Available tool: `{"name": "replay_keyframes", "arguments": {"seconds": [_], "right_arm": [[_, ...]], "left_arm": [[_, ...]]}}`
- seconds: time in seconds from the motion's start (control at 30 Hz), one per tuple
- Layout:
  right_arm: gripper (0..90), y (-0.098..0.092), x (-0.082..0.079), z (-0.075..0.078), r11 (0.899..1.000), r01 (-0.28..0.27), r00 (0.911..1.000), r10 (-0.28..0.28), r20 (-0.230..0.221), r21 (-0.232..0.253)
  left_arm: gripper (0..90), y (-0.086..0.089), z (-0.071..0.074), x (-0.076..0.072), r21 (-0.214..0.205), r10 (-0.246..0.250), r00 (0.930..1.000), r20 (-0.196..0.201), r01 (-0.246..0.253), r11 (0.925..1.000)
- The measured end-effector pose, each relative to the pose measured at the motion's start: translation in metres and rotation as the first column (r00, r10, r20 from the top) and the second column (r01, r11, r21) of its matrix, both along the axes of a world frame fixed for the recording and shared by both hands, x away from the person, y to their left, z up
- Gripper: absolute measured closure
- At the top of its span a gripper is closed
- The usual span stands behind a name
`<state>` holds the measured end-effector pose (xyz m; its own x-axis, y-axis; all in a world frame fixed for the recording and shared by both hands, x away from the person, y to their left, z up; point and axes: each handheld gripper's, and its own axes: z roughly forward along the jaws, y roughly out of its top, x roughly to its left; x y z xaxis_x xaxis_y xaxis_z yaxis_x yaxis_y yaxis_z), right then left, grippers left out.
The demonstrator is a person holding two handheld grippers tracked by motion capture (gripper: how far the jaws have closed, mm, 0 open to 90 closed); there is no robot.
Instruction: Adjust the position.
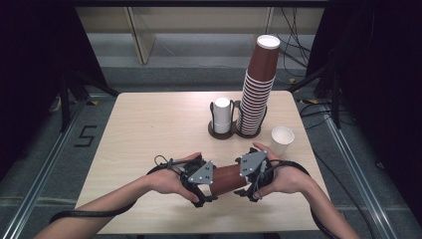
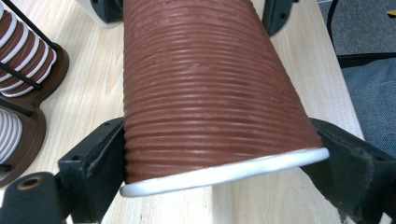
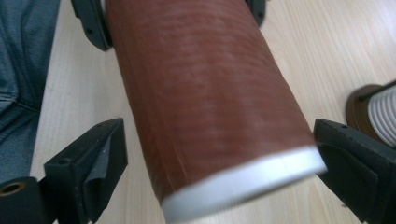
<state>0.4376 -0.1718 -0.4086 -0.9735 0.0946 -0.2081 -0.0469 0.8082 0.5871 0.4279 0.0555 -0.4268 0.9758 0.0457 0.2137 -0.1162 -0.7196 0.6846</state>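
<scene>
High view: a brown ribbed cup (image 1: 228, 179) lies level just above the counter (image 1: 149, 129), between both hands. The left hand-held gripper (image 1: 204, 191) clamps its rim end. The right hand-held gripper (image 1: 244, 186) straddles the other end, jaws apart, one visibly clear of it.
</scene>
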Motion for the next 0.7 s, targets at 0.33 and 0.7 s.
{"name": "replay_keyframes", "arguments": {"seconds": [0.33, 0.7], "right_arm": [[11.5, 0.011, -0.002, -0.004, 0.996, -0.070, 0.9976, 0.070, -0.003, -0.051], [15.4, 0.015, -0.005, -0.008, 0.991, -0.088, 0.9952, 0.083, -0.051, -0.099]], "left_arm": [[10.9, -0.005, 0.000, 0.002, 0.054, -0.033, 0.9994, -0.005, 0.034, 0.9980], [10.9, -0.012, 0.001, 0.000, 0.078, -0.069, 0.9976, -0.007, 0.069, 0.9946]]}}
